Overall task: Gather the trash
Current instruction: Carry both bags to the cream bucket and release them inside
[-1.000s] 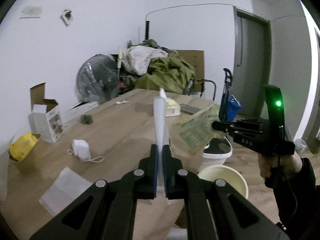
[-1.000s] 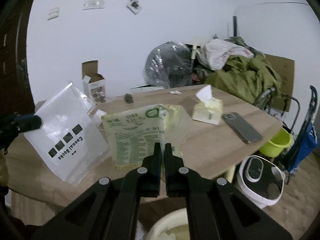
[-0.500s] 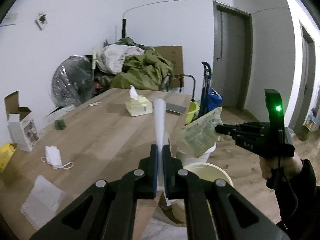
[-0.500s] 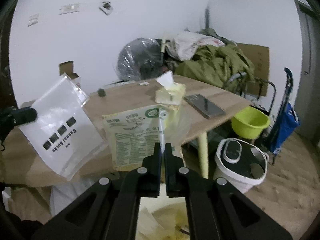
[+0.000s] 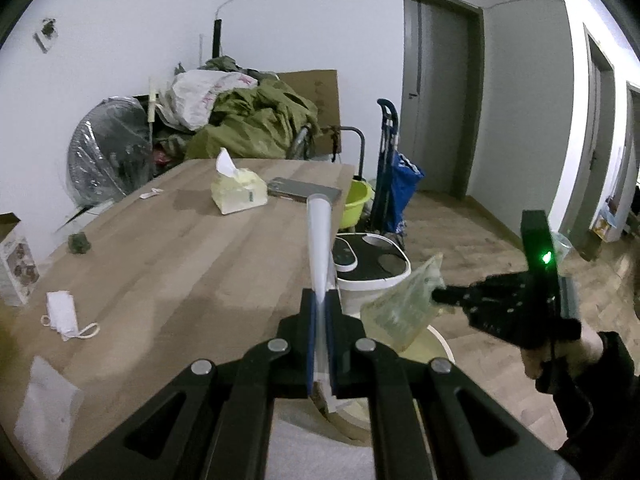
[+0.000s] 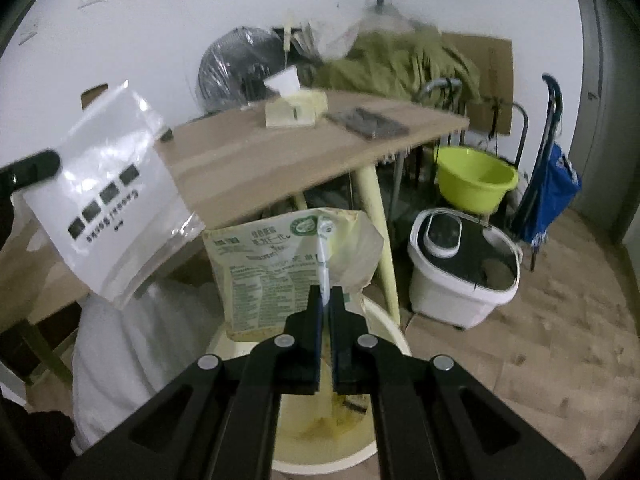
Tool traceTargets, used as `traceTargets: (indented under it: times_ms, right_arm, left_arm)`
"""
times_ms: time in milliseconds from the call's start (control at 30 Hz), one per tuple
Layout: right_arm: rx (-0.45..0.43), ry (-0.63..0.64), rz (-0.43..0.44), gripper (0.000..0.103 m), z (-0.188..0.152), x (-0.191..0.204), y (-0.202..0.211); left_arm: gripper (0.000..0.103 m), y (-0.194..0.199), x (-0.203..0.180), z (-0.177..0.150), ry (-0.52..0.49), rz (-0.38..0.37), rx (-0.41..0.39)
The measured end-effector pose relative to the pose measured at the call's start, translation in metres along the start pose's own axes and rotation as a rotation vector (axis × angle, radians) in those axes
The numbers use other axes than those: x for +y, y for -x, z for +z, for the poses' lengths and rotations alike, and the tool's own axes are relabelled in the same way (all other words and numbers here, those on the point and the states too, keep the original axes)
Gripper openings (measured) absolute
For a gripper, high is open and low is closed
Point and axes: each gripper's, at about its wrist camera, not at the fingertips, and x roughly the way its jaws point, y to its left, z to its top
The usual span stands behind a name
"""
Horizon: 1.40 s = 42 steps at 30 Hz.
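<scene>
My left gripper [image 5: 319,312] is shut on a clear white plastic sock bag [image 5: 319,240], seen edge-on; the right wrist view shows the bag's flat face [image 6: 108,200] at left. My right gripper [image 6: 326,300] is shut on a green-and-yellow printed food bag [image 6: 276,272] and holds it above a cream round trash bin [image 6: 384,320] on the floor. In the left wrist view the right gripper [image 5: 440,294] holds that food bag [image 5: 404,308] over the bin [image 5: 436,344] beside the table edge.
The wooden table [image 5: 180,264] carries a tissue pack [image 5: 238,194], a phone [image 5: 304,190], a face mask [image 5: 64,316], white paper [image 5: 44,412] and a small box [image 5: 14,264]. A white appliance [image 6: 460,272], lime basin [image 6: 474,178] and blue trolley [image 6: 554,192] stand on the floor.
Both grippers have swung right and down, off the table edge. The food bag now hangs over the trash bin. Both stay shut on their bags.
</scene>
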Motion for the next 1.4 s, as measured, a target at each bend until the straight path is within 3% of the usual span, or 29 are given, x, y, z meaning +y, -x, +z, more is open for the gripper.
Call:
traceTargets:
  times_ms: [233, 367, 433, 700, 1033, 1133, 1200, 1400]
  right_arm:
    - [0.143, 0.002, 0.001, 0.006, -0.024, 0.000, -0.039]
    - [0.182, -0.006, 0.008, 0.027, -0.031, -0.005, -0.051]
    - [0.191, -0.010, 0.012, 0.032, -0.032, -0.007, -0.053]
    - [0.176, -0.046, -0.023, 0.032, -0.032, -0.029, -0.049]
    - [0.172, -0.102, -0.094, 0.033, -0.041, -0.058, -0.031]
    - [0.174, -0.109, -0.103, 0.033, -0.042, -0.064, -0.031]
    - [0.172, -0.109, -0.106, 0.033, -0.042, -0.064, -0.030]
    - [0.161, -0.086, -0.103, 0.033, -0.035, -0.056, -0.029]
  left_arm:
    - [0.004, -0.026, -0.014, -0.006, -0.022, -0.058, 0.047]
    - [0.004, -0.042, -0.020, -0.009, -0.030, -0.086, 0.078]
    - [0.004, -0.052, -0.025, -0.011, -0.037, -0.101, 0.102]
    - [0.004, -0.099, -0.046, -0.023, -0.063, -0.174, 0.201]
    - [0.005, -0.163, -0.072, -0.042, -0.079, -0.236, 0.406]
    - [0.017, -0.167, -0.073, -0.048, -0.081, -0.234, 0.438]
    - [0.046, -0.166, -0.074, -0.049, -0.087, -0.230, 0.438]
    - [0.049, -0.147, -0.072, -0.046, -0.098, -0.229, 0.402]
